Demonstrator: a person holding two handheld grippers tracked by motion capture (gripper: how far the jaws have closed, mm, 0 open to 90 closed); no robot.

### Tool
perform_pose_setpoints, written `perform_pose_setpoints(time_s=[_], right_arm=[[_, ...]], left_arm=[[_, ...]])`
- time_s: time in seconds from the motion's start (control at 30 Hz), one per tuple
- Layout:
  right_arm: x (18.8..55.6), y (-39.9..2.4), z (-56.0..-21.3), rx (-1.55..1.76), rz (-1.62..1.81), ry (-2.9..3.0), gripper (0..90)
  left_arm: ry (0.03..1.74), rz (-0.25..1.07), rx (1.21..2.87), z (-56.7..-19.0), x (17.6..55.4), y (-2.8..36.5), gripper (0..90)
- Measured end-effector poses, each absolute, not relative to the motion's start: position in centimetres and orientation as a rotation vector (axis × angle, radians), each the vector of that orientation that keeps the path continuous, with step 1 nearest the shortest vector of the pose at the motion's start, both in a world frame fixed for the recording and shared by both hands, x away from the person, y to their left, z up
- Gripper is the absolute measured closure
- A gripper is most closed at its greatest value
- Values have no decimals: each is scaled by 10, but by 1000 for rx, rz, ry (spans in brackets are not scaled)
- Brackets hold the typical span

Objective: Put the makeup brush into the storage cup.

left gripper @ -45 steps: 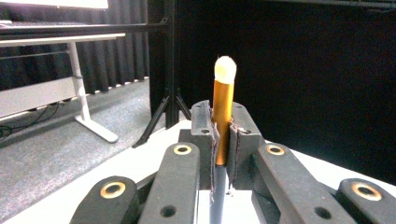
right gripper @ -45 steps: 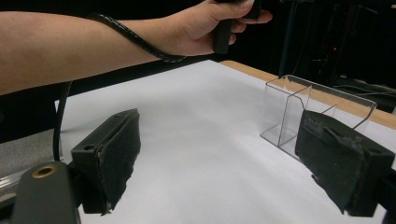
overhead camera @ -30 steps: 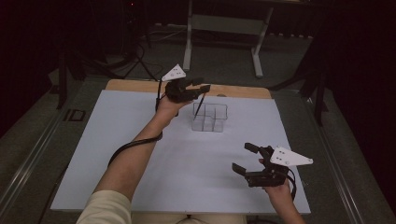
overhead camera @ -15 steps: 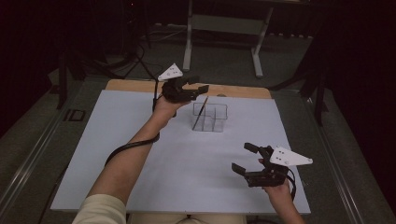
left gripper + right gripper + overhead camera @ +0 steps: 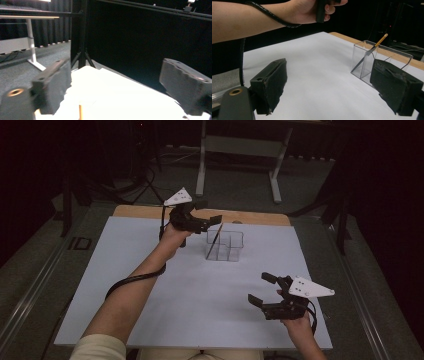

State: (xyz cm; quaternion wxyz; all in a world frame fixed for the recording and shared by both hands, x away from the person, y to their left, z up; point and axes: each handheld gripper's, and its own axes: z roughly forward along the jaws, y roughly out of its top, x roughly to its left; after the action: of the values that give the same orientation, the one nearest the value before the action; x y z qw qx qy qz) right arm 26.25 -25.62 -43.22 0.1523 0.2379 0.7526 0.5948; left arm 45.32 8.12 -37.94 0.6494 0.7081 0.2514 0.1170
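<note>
**Pencil resting in clear organiser; both tongs released**

The surface (image 5: 150, 285) is a smooth white sheet over a wooden board whose tan edge shows along the top of the sheet in the high view. Just above centre of that view stands a clear plastic organiser (image 5: 227, 245), box-shaped and thin-walled, split into compartments. A slim pencil (image 5: 215, 241) with an orange upper end leans diagonally in the left compartment, its top past the rim.

The left tongs (image 5: 212, 218), black with rough foam-like pads, hang just above and left of the pencil's top. Their jaws have just been opening and stand wide, nothing pressed between them. The right tongs (image 5: 261, 290), lower right, are spread apart and hold nothing.
</note>
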Motion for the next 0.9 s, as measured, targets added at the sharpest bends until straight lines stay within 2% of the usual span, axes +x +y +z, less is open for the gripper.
perform_pose_setpoints(time_s=[0.1,0.2,0.9], right_arm=[[263,-256,-433,684,1706,2162,142],[263,-256,-433,681,1704,2163,142],[265,-254,-434,686,1703,2171,142]], left_arm=[[579,264,1620,-378,451,79,31],[583,299,1636,-376,447,79,26],[586,309,1677,-370,415,104,17]])
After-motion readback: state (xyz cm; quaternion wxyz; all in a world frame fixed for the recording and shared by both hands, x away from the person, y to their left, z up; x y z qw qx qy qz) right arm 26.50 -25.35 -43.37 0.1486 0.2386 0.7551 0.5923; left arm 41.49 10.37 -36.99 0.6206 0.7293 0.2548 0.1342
